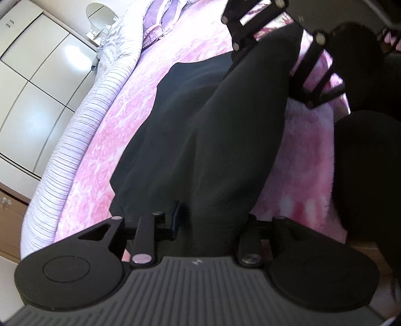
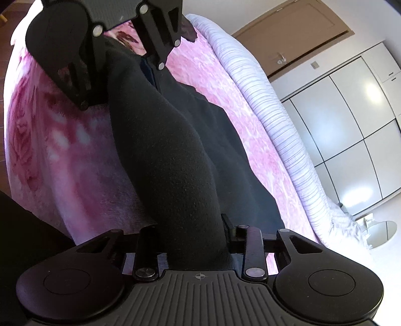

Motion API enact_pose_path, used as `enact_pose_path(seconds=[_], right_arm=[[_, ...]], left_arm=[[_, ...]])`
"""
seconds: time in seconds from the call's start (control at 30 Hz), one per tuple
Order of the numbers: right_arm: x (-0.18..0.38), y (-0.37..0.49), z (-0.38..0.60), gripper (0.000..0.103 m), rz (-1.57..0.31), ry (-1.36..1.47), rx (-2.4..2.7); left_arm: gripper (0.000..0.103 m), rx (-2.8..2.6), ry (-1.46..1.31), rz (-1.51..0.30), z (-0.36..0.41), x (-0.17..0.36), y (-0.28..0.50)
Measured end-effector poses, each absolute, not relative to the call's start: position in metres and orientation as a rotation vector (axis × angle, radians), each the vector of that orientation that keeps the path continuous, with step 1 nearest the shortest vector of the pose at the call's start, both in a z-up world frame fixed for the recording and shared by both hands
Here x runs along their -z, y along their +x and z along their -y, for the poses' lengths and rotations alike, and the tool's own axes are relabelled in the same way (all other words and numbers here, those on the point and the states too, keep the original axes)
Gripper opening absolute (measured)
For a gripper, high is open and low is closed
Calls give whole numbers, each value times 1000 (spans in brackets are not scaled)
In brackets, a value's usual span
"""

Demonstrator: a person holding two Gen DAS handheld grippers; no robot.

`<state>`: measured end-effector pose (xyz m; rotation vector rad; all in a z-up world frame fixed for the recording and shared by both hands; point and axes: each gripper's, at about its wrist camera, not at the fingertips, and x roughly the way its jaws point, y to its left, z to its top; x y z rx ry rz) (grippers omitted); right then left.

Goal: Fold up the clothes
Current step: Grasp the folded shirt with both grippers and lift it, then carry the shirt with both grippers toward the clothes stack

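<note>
Left gripper: its jaws are closed on a thick fold of the black garment; the cloth fills the gap between the fingers, and only the left finger shows, the right one being buried in the fabric.
Right gripper: likewise clamped on the black garment, at its other end; the dark cloth bulges up between the fingers, and the right finger presses against its side.
Each gripper seen from the other: in the left wrist view the right gripper appears at the top, beyond the garment; in the right wrist view the left gripper appears at the top left, again at the far end of the garment.
Black garment: a raised ridge of it stretches between the two grippers, lifted off the bed; the rest lies flat on the pink blanket, spreading to the side away from the person.
Pink blanket: a fluffy, rose-patterned cover under and all around the garment.
Striped duvet: pale lilac, bunched along the blanket's far edge, beyond the garment.
Wardrobe: glossy white doors, past the duvet.
Door: brown, with a handle, next to the wardrobe in the right wrist view.
Round mirror: on a stand near the end of the duvet.
Person: dark clothing at the near edge of the blanket, on the person's side of the garment.
</note>
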<state>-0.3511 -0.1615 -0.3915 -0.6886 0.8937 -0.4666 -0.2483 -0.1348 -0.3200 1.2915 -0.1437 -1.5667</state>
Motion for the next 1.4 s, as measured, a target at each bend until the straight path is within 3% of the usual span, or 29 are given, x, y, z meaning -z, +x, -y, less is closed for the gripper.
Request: enact_pose_path(seconds=[0.2, 0.3, 0.63, 0.87, 1.13, 1.4], right_arm=[[372, -349, 155, 28, -887, -689, 477], [365, -355, 156, 27, -866, -672, 475], [366, -374, 136, 26, -896, -711, 463], [334, -421, 129, 26, -804, -675, 524], [308, -471, 208, 24, -649, -594, 470], [242, -512, 265, 22, -741, -417, 428]], left_arm=[[27, 1512, 1378, 256, 136, 329, -257], [19, 1494, 1434, 355, 128, 332, -263], [12, 1570, 1429, 409, 102, 317, -282], [12, 1630, 1300, 409, 123, 261, -292], [12, 1686, 1343, 428, 205, 216, -314], [12, 1787, 1498, 395, 234, 139, -355]])
